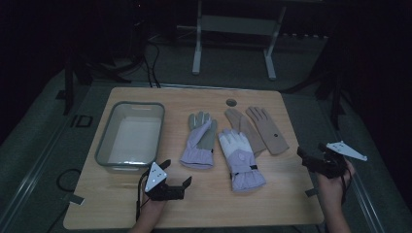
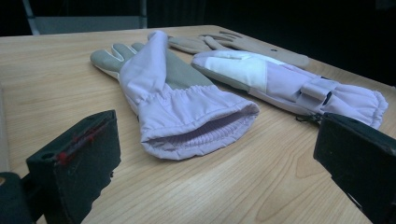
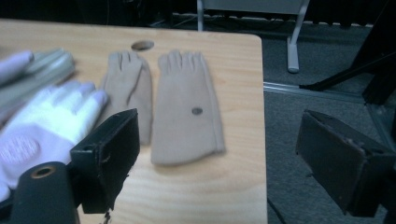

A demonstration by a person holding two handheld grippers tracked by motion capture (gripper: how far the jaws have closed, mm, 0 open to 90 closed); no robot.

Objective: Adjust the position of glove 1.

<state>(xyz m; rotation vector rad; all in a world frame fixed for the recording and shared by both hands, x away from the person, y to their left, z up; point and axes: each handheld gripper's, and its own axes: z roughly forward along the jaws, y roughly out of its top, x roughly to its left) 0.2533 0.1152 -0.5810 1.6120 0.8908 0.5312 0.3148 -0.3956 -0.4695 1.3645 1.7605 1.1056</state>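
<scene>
A: Where do the two grippers sit?

B: The left gripper rests low on the light wooden worktop, near the front edge, its jaws spread wide apart and holding nothing. The right gripper hovers at the worktop's right edge, jaws likewise spread wide and empty.

A: And the gloves?

B: Four lie flat in the middle. The padded lilac glove with a grey palm lies just ahead of the left gripper, its ribbed cuff open toward that gripper's camera. Beside it lies the padded lilac glove with a white back, cuff strap toward the front edge. Behind that, two thin beige knit gloves lie side by side, fingers pointing at the far edge; the white-backed glove overlaps the left one.

A: Anything else?

B: A clear rectangular plastic tub stands at the left, just behind the left gripper.
</scene>
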